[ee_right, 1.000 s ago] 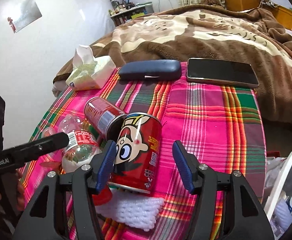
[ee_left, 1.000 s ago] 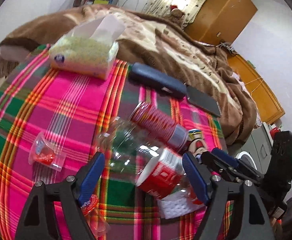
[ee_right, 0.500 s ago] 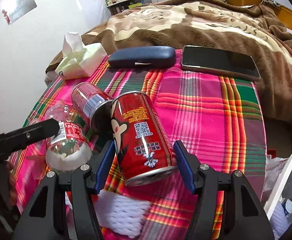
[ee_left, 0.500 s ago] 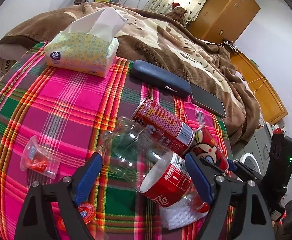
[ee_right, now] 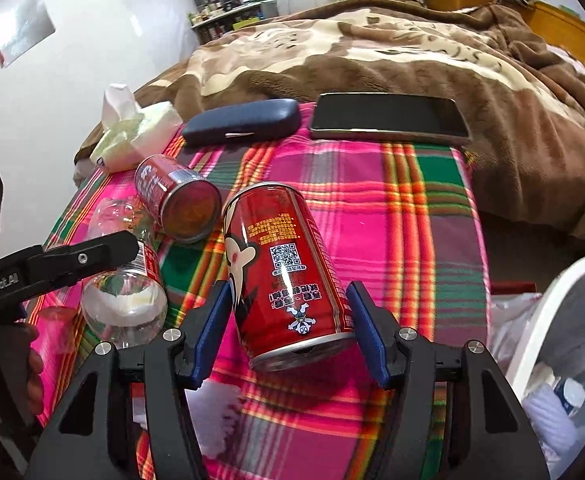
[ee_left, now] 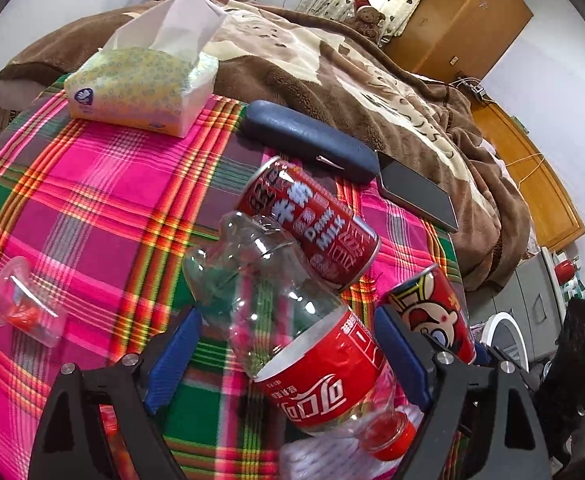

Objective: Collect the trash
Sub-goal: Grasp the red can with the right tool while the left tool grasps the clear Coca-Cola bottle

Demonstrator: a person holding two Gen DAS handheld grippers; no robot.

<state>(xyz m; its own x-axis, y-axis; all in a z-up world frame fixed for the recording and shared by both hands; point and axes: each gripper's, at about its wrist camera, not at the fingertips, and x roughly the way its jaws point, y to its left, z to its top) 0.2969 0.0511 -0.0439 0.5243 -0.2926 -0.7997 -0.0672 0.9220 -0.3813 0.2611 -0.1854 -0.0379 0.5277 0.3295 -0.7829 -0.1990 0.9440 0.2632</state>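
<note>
A clear plastic cola bottle (ee_left: 320,384) with a red label lies on the plaid cloth (ee_left: 92,184), cap toward me. My left gripper (ee_left: 288,320) straddles it with its jaws opening. The right pad is at the label and the left pad stands apart. A red milk can (ee_left: 312,224) lies behind the bottle. My right gripper (ee_right: 288,292) is shut on a red cartoon can (ee_right: 284,268), which tilts with its base toward the camera. That can (ee_left: 432,312) also shows in the left wrist view. A small clear cup (ee_left: 24,308) with red scraps lies to the left.
A tissue pack (ee_left: 140,84), a dark glasses case (ee_left: 308,140) and a phone (ee_left: 416,196) lie further back by the brown blanket (ee_right: 372,52). White foam netting (ee_right: 216,412) lies under the grippers. A white bin (ee_right: 564,340) with a bag stands at the right.
My left gripper moved forward around the bottle and its jaws widened. The cartoon can in my right gripper tipped from upright to leaning, base toward the camera.
</note>
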